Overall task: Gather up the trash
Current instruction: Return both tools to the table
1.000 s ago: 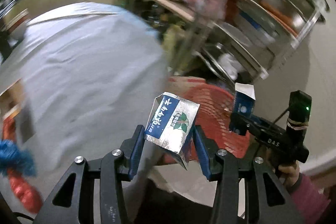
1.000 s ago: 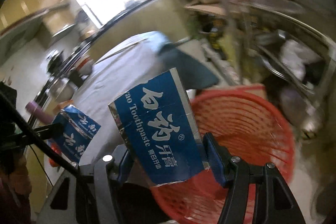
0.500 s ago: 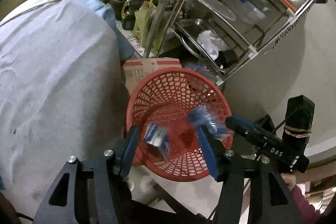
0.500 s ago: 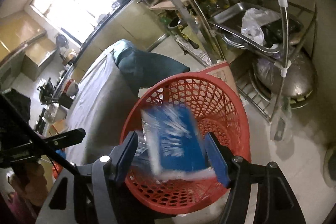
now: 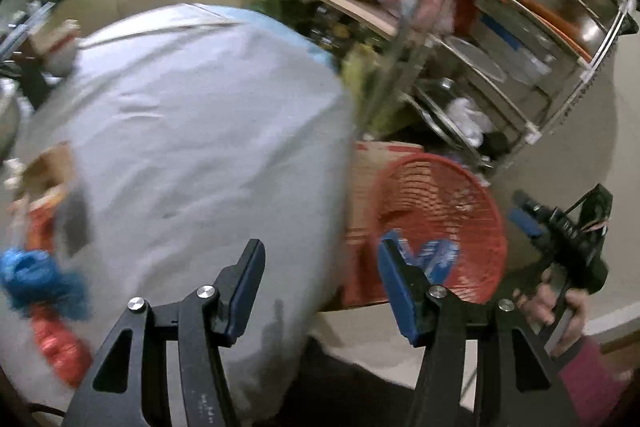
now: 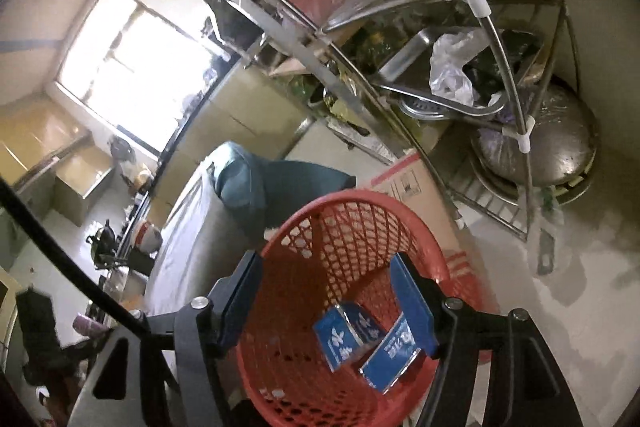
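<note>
Gaping now: left gripper (image 5: 320,283) and right gripper (image 6: 326,297) both stand with jaws apart and nothing between the pads; a second ago each was clamped on a blue carton.
Change: both cartons have been let go and have dropped into the red basket (image 6: 420,223); half a second ago they were blurred in mid-fall.
Trash: two blue toothpaste boxes (image 6: 348,335) lie flat on the basket floor, one overlapping the other, the nearer one (image 6: 394,359) showing a silvery foil edge.
Meaning for the task: I judge this pair collected; both tools are free for the next piece.
Boxes, make: thin printed card, flattened, light and slippery.
Basket, make: stiff plastic lattice, round, tapering down, open top.
Table: covered in a pale grey cloth (image 5: 192,131), soft and creased, just beside the basket.
Possible next trash: blue fluffy thing (image 5: 36,279) and red crinkled wrapper (image 5: 56,343) at the cloth's near left edge; too blurred to name.
Behind the basket: brown cardboard box (image 6: 416,179), touching it.
Farthest: steel wire rack (image 6: 400,27) with pans, trays and a crumpled clear bag.
</note>
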